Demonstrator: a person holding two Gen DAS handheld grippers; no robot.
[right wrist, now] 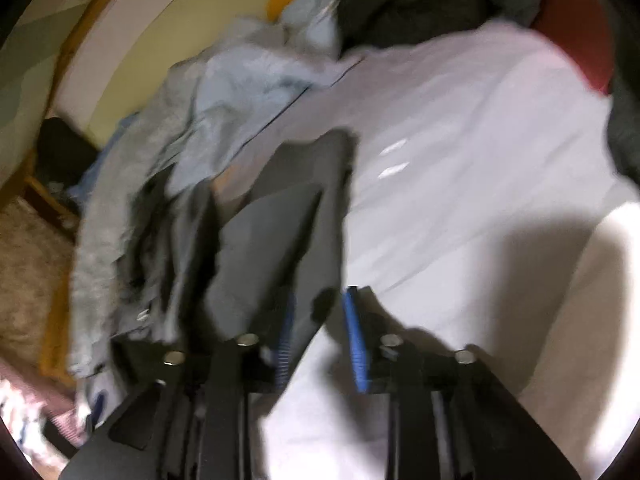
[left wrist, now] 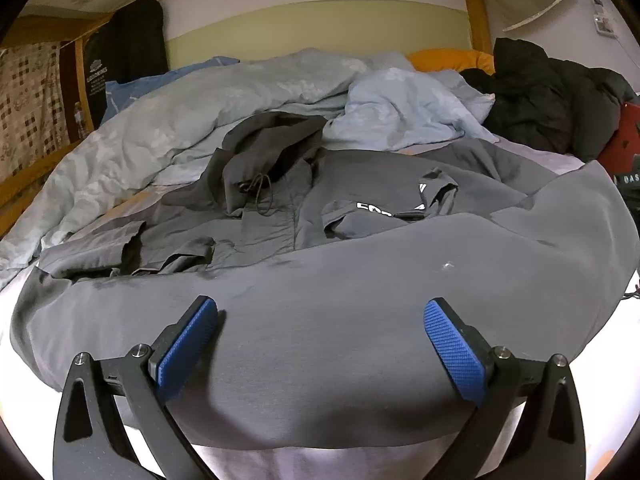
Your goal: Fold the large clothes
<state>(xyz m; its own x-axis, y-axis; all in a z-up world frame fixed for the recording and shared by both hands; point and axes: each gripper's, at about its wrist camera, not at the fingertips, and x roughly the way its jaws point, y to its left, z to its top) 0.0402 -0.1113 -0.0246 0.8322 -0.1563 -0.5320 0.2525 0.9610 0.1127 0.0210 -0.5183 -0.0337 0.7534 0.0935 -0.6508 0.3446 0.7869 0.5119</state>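
Left gripper (left wrist: 320, 322): we saw its jaws standing wide apart over the near hem of the grey jacket (left wrist: 340, 320), blue pads (left wrist: 188, 344) facing inward, nothing between them; whether the fingertips touched the cloth we could not tell.
Right gripper (right wrist: 320, 308): we found this view motion-blurred. The jaws stood part-way open with a narrow gap. A dark strip of the jacket (right wrist: 280, 216) ran up from the gap between the pads, but we could not tell whether the pads pressed on it.
Jacket: we noted it lay spread across the white sheet (left wrist: 280, 460), near hem smooth, upper half rumpled. A folded sleeve with white lettering (left wrist: 384, 210) sat right of centre. The hood (left wrist: 272, 144) with its drawcord (left wrist: 258, 194) lay bunched toward the far side.
Sheet: in the right wrist view we saw bare white sheet right of the dark strip.
Bedding: we recorded a pale blue duvet (left wrist: 192, 112) heaped just beyond the jacket, touching the hood.
Far end: we logged an orange pillow (left wrist: 448, 58) and a black coat (left wrist: 540, 92) piled at far right, against the wooden bed frame (left wrist: 476, 12).
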